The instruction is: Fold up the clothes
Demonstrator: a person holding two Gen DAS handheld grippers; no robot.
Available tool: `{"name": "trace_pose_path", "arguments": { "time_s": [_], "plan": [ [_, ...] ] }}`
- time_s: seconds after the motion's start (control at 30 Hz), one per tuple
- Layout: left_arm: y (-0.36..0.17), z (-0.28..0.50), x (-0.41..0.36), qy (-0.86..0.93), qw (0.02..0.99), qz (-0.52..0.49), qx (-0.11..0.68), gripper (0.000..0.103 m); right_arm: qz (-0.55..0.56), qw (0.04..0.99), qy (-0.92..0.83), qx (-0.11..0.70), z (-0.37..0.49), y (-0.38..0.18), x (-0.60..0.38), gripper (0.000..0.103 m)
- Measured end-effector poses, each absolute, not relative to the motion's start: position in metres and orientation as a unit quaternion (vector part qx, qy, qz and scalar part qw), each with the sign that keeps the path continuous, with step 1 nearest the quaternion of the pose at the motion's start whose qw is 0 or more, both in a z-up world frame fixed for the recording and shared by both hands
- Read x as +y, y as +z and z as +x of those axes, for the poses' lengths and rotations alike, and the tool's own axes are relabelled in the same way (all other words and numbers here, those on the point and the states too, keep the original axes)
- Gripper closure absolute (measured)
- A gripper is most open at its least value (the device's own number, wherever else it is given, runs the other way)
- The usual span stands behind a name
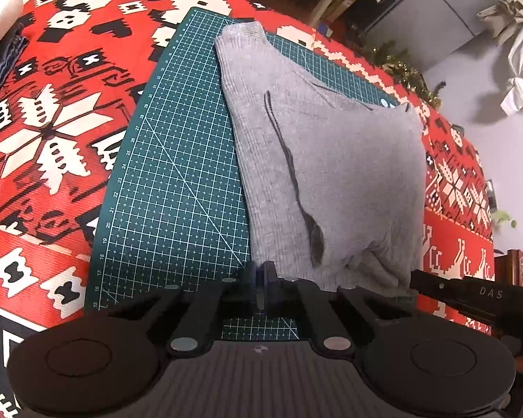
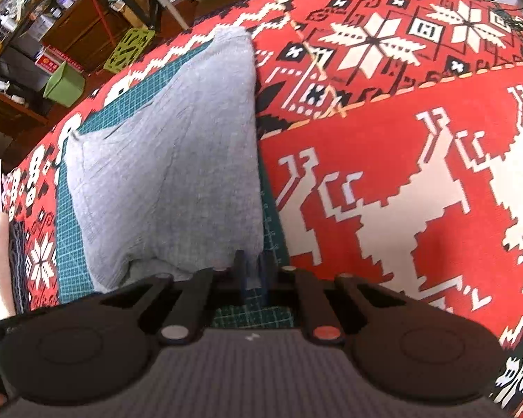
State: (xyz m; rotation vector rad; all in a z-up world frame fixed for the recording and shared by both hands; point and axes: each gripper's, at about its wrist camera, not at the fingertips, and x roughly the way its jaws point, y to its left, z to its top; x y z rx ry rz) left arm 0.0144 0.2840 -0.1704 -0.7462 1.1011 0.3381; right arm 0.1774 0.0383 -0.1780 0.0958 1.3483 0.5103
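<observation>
grey garment (image 1: pixel 317 160), folded, lay on green cutting mat (image 1: pixel 177 174) over red patterned cloth (image 1: pixel 45 111). near corner pinched between pressed-together fingers of right gripper (image 2: pixel 254 271); opposite near edge beside left gripper (image 1: pixel 261 275), fingers drawn close, hard to tell whether any fabric was caught.

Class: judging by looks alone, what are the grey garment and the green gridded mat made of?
Grey garment: soft ribbed knit, probably cotton blend; fine vertical ribs, matte, limp folds. Green mat: likely vinyl or rubber cutting mat; flat, smooth, printed white grid and numbers.
</observation>
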Motion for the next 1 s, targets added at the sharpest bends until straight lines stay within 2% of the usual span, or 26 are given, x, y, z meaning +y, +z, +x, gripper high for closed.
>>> {"name": "trace_pose_path", "arguments": {
  "time_s": [0.4,0.73,1.0],
  "plan": [
    [-0.156,-0.010,0.292,0.163,0.774,-0.337,0.512,0.101,0.038,0.733,0.255,0.629,0.157,-0.162,0.041,0.097],
    [-0.164,-0.033,0.309,0.134,0.766,-0.356,0.518,0.101,0.022,0.728,0.241,0.641,0.119,-0.159,0.038,0.098],
    [-0.168,-0.047,0.312,0.077,0.797,-0.357,0.482,0.101,0.002,0.744,0.279,0.607,0.104,-0.167,0.035,0.098]
  ]
}}
